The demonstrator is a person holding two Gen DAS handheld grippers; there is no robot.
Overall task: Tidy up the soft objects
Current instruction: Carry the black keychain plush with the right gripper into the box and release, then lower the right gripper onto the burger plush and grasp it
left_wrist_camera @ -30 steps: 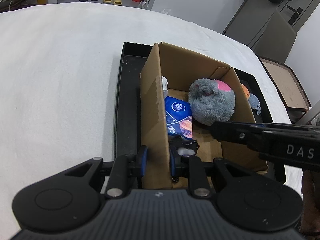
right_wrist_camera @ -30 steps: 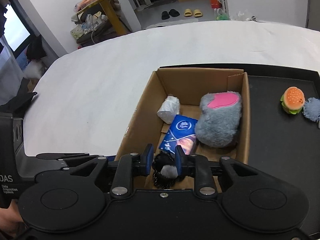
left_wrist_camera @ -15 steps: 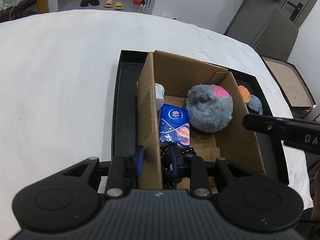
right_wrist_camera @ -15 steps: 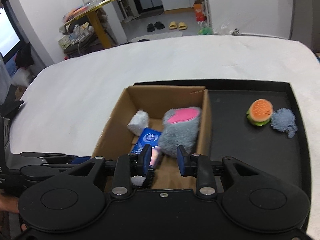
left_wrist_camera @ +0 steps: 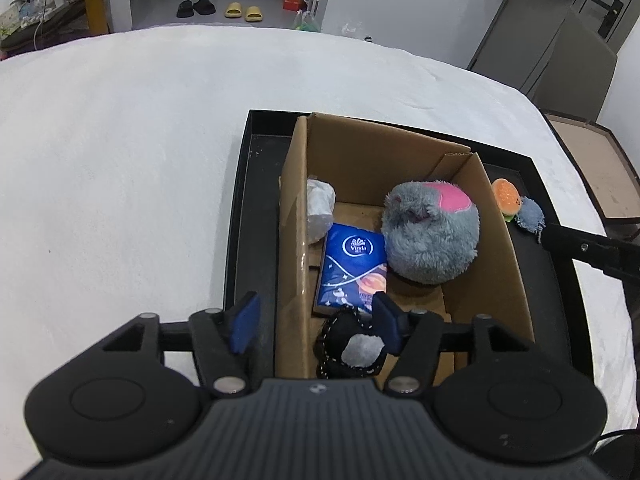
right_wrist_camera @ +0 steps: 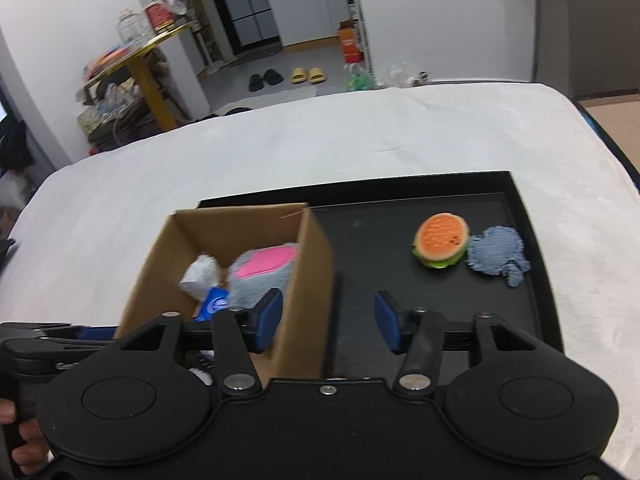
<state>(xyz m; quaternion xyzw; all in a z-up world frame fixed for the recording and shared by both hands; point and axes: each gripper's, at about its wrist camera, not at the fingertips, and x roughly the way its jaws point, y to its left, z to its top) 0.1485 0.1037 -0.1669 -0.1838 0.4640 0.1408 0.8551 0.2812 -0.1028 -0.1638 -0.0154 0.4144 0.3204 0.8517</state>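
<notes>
Both our left gripper (left_wrist_camera: 316, 322) and right gripper (right_wrist_camera: 328, 326) hold their fingers apart, straddling walls of the cardboard box (left_wrist_camera: 294, 216); the burger toy (right_wrist_camera: 441, 240) lies on the black tray (right_wrist_camera: 372, 252) near its far right corner.

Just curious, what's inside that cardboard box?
The cardboard box holds a grey plush toy, blue tissue pack, white wad and black-and-white item. Anything beneath is hidden.

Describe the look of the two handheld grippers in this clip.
Both are matte black plastic. The left gripper and right gripper each have two round side discs, silver pivot screws, angled linkage arms and blue finger pads. The left's top is ribbed.
</notes>
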